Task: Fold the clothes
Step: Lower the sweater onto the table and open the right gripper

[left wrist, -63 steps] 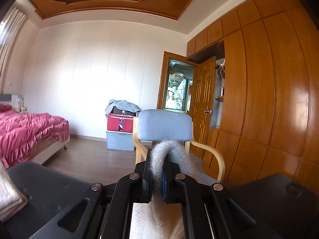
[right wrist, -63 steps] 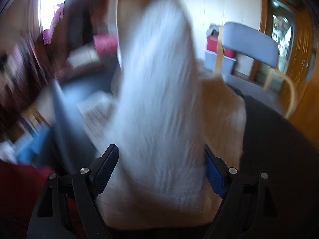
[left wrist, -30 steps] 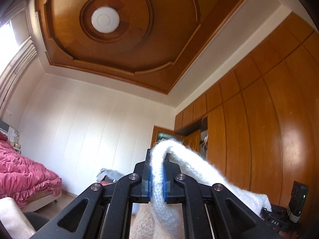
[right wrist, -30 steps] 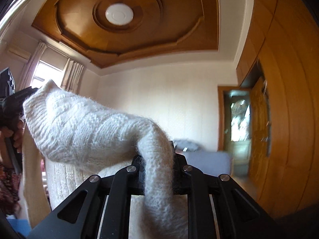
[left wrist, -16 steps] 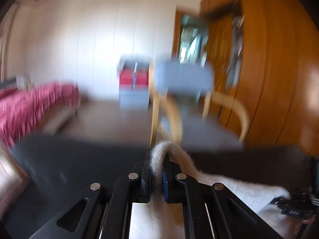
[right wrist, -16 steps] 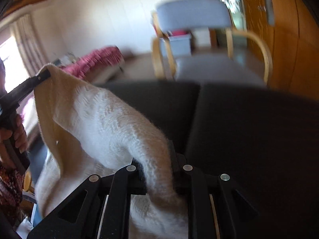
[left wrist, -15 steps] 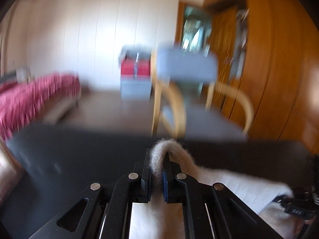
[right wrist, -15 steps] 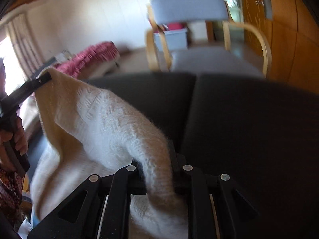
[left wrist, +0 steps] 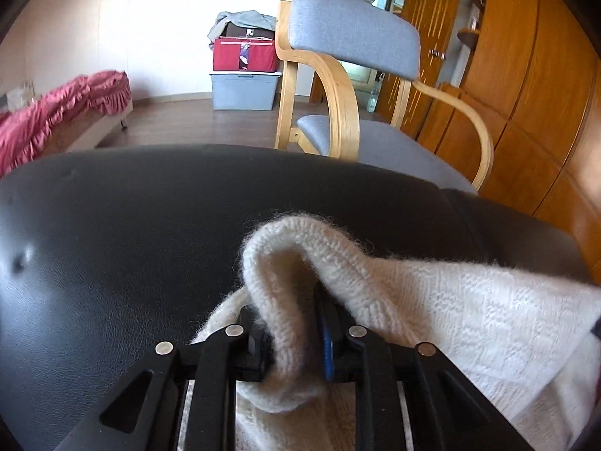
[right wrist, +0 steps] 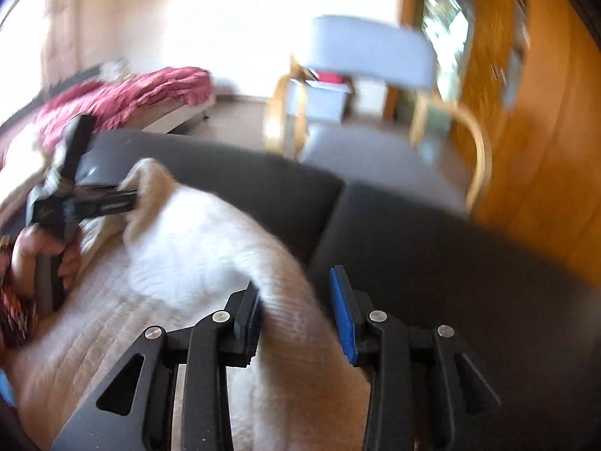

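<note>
A cream knitted sweater lies spread on a black leather cushion. In the left wrist view a thick fold of its edge loops up between the fingers of my left gripper. The jaws are opening and the knit sits slack in the gap. In the right wrist view the sweater runs from the left gripper, held by a hand, down to my right gripper. Those jaws are opening too. The fabric rests against the left pad, and there is a bare gap before the blue right pad.
A grey chair with bent wooden arms stands just beyond the cushion's far edge. A bed with a red ruffled cover is at the left. Red and grey storage boxes sit by the wall. Wooden wardrobe panels line the right.
Both grippers swung down from facing the ceiling to low over the black cushion, carrying the sweater with them. Their jaws, clamped on the knit before, now stand apart.
</note>
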`<move>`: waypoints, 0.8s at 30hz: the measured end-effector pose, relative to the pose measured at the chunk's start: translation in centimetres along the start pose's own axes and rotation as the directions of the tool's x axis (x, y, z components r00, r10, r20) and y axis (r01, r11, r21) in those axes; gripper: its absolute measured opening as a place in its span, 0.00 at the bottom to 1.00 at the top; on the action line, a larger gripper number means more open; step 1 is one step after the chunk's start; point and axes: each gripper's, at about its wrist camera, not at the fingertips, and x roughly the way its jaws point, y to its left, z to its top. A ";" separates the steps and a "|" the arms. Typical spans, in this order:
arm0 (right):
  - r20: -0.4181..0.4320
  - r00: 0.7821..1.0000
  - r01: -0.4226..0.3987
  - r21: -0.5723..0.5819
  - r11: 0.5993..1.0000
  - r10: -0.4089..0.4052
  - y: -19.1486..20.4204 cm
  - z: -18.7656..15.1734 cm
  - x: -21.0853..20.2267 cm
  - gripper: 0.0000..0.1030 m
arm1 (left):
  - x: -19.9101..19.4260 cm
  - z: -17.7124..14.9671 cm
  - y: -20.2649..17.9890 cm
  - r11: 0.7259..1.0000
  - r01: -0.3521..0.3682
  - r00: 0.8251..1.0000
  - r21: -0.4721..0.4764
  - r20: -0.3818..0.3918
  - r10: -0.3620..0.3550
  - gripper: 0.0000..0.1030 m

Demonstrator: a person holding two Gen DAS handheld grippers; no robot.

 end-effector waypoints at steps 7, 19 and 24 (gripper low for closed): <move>0.006 0.995 0.097 -0.174 0.980 -0.097 3.1 0.5 -1.6 0.37 | -2.1 -1.1 1.7 0.996 0.056 0.998 -0.064 0.012 -0.055 0.18; -0.109 0.994 -0.054 -0.494 0.868 0.000 11.1 -3.8 1.8 0.39 | -4.2 -0.7 2.0 0.999 0.049 0.999 -0.002 -0.005 -0.049 0.18; -0.139 0.989 -0.011 -0.450 0.893 -0.057 9.1 -3.4 4.0 0.37 | -7.7 -2.5 2.4 0.991 -0.019 0.997 0.133 -0.068 0.028 0.18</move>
